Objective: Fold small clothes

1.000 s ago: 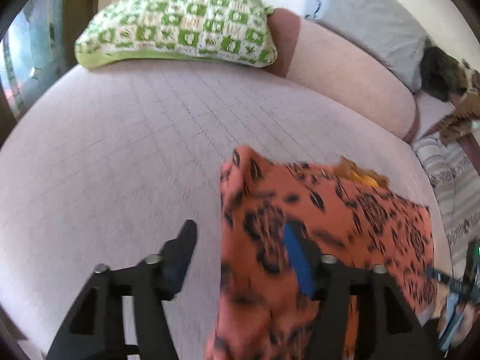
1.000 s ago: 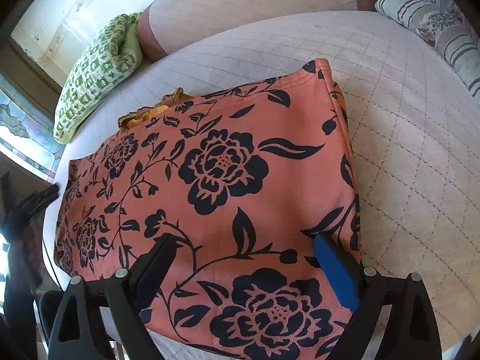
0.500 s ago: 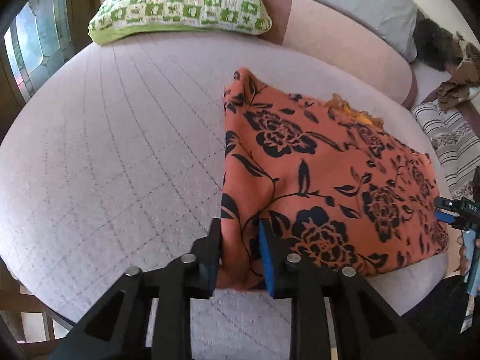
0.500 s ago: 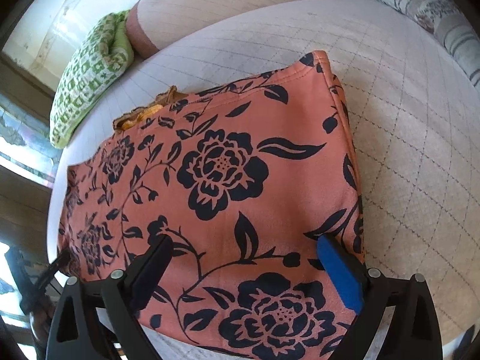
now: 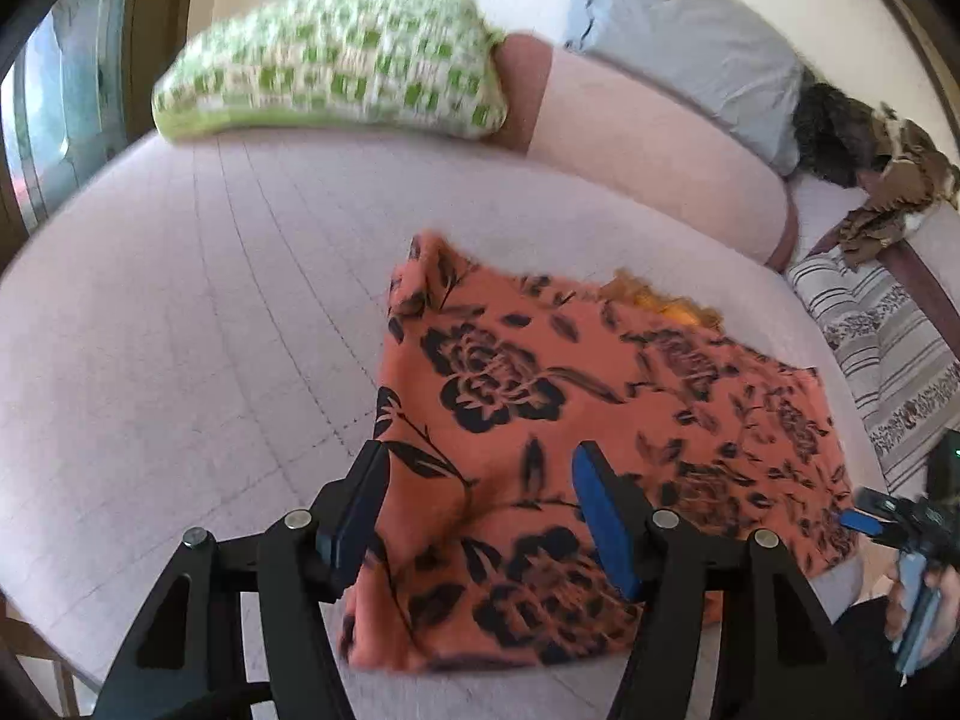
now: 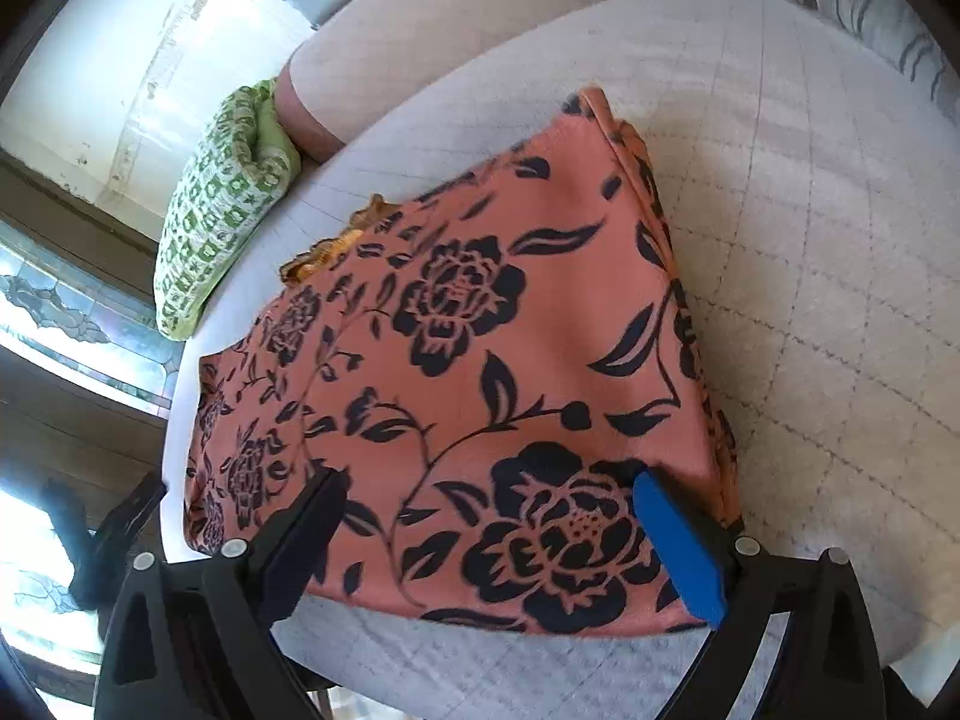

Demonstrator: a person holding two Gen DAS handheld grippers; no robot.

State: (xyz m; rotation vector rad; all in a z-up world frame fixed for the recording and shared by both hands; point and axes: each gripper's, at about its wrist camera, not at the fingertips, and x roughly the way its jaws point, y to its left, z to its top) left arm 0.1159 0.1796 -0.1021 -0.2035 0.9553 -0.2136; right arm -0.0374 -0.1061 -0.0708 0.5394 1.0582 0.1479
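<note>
An orange garment with a black flower print [image 5: 588, 420] lies folded flat on the pale quilted sofa seat [image 5: 180, 330]. It also shows in the right wrist view [image 6: 480, 360]. A bit of yellow-orange fabric [image 5: 666, 300] sticks out at its far edge. My left gripper [image 5: 480, 504] is open, its jaws standing over the garment's near left corner. My right gripper [image 6: 498, 534] is open and empty, over the garment's near edge. The right gripper also shows at the far right of the left wrist view [image 5: 900, 528].
A green and white checked cushion [image 5: 336, 72] lies at the back left. A grey pillow [image 5: 690, 42] and a dark and brown heap [image 5: 864, 144] lie at the back right. A striped cushion [image 5: 888, 354] sits right of the garment. The seat's front edge is close below both grippers.
My left gripper, shut on the garment's left corner half a second ago, has opened and let go. The right gripper has stayed open and moved closer over the near edge.
</note>
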